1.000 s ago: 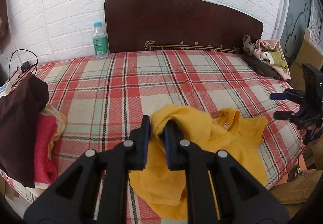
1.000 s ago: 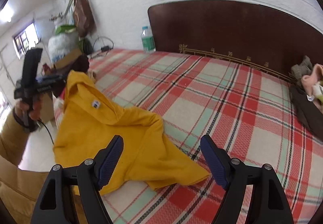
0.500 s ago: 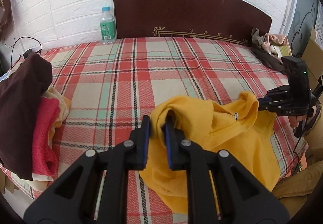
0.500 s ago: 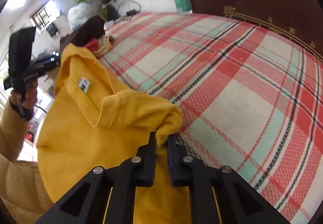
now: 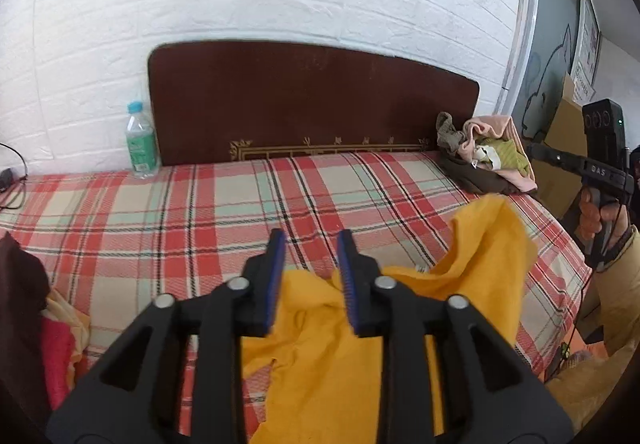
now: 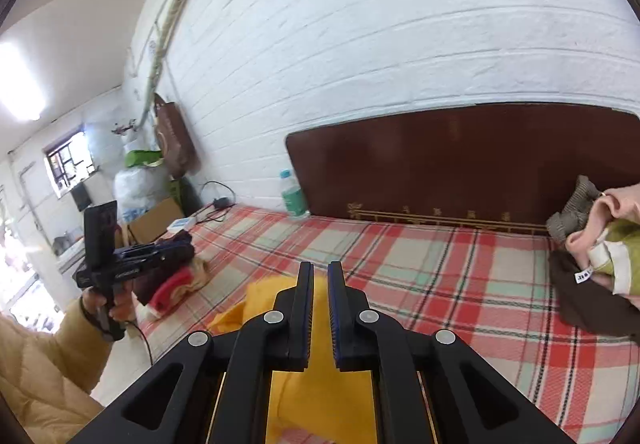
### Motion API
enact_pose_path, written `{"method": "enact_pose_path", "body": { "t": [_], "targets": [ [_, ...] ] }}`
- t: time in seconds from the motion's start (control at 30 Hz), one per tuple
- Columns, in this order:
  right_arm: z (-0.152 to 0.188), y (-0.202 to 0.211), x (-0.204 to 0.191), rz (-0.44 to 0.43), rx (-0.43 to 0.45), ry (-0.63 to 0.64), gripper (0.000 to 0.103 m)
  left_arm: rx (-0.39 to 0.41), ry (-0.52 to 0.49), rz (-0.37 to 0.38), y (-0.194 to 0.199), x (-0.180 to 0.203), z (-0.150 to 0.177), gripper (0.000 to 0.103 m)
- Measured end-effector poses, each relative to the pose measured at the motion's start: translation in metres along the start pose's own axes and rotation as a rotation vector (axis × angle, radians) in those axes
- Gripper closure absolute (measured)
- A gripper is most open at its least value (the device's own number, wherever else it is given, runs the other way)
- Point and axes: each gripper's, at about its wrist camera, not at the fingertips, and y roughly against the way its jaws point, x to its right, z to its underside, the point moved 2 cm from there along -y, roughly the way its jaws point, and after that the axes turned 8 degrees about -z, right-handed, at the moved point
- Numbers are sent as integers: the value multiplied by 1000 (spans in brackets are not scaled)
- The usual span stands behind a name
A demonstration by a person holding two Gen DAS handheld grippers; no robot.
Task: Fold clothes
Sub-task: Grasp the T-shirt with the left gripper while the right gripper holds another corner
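A yellow shirt (image 5: 472, 284) lies crumpled on the plaid bed (image 5: 224, 228) near its front edge, with one corner lifted up at the right. My left gripper (image 5: 310, 248) is open above the shirt, with cloth showing below and between its fingers but not pinched. My right gripper (image 6: 319, 276) is shut on the yellow shirt (image 6: 320, 384), which hangs under its fingers. The right gripper's body shows at the far right of the left wrist view (image 5: 600, 172).
A water bottle (image 5: 141, 142) stands by the dark headboard (image 5: 312, 100). A pile of clothes (image 5: 486, 152) lies at the back right corner. Dark and red folded clothes (image 5: 36, 324) sit at the left edge. A charger cable (image 6: 216, 204) lies at the back left.
My left gripper has opened and let go of the shirt, then tilted upward. My right gripper has lifted its held part of the shirt and points toward the headboard.
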Motion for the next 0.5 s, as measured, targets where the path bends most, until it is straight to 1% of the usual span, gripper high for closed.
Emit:
{"method": "enact_pose_path", "body": {
  "t": [0.03,0.1,0.17,0.2,0.23,0.27,0.3,0.33,0.4,0.43,0.47,0.5],
  "targets": [
    [-1,-2,12,31,-6,-29,97,-27,-8,8,-12,1,3,40],
    [5,-15,36,71,-56,-75,95,-85,-31,19,-38,4,11,38],
    [22,-32,50,71,-115,-117,89,-153,-92,-24,-63,4,27,38],
    [32,-41,56,65,-146,-132,77,-182,-122,-49,-75,4,34,38],
    [44,-49,59,60,-183,-135,56,-206,-150,-70,-85,3,40,37],
    [56,-57,62,78,-213,-140,47,-218,-172,-83,-92,3,42,37],
    [68,-61,66,78,-236,-151,35,-229,-194,-95,-99,2,44,37],
    [80,-70,67,64,-271,-158,32,-237,-214,-99,-105,2,45,37],
    [99,-86,67,72,-340,-130,32,-236,-243,-60,-113,7,41,35],
    [109,-93,65,78,-370,-112,31,-236,-258,-41,-117,9,39,31],
    [116,-99,66,62,-399,-104,31,-235,-273,-22,-122,12,38,22],
    [121,-105,65,39,-417,-110,30,-235,-287,-3,-126,14,36,21]
  ]
}}
